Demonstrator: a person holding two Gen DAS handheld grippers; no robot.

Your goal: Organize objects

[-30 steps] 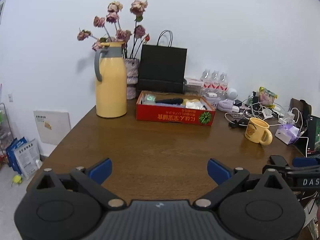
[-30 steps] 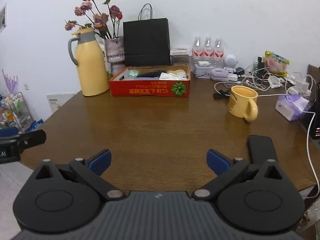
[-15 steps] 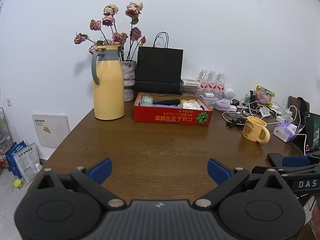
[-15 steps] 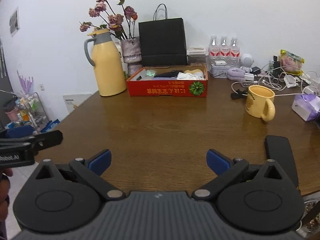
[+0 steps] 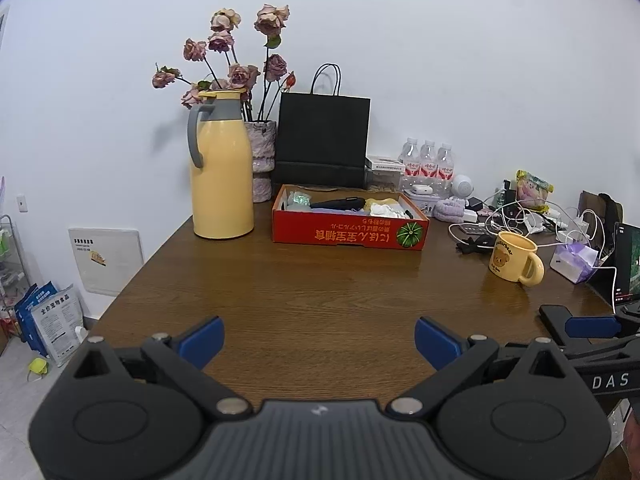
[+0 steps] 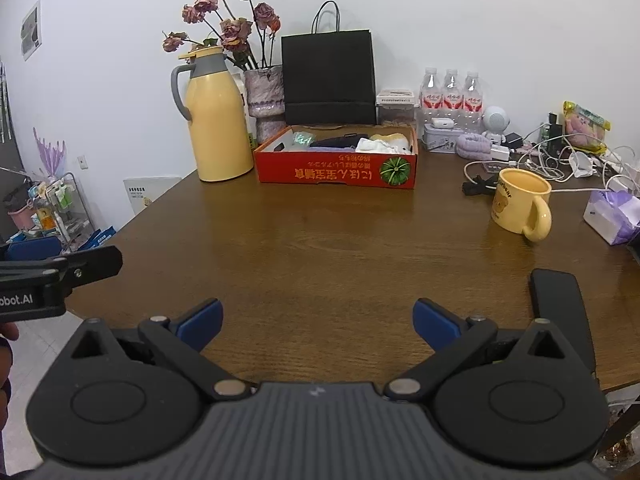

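Note:
A red cardboard box [image 5: 350,229] [image 6: 336,168] stands at the back of the brown table [image 5: 320,292] [image 6: 340,240], holding a black item, white and yellow cloth and a green packet. A yellow bear mug [image 5: 514,258] [image 6: 522,206] stands at the right. A black flat object [image 6: 560,300] lies near the front right edge. My left gripper [image 5: 318,340] is open and empty above the near table edge. My right gripper [image 6: 316,322] is open and empty too, with the black object just right of it. Each gripper shows at the edge of the other's view.
A yellow thermos jug [image 5: 220,168] [image 6: 214,116], a vase of dried roses [image 5: 262,160] and a black paper bag [image 5: 322,140] line the back wall. Water bottles [image 6: 450,96], tangled cables [image 6: 560,160], a tissue pack [image 5: 576,260] and a screen [image 5: 628,264] crowd the right side.
Both grippers have pulled back and risen, so the table looks farther away. Their fingers stayed open and hold nothing.

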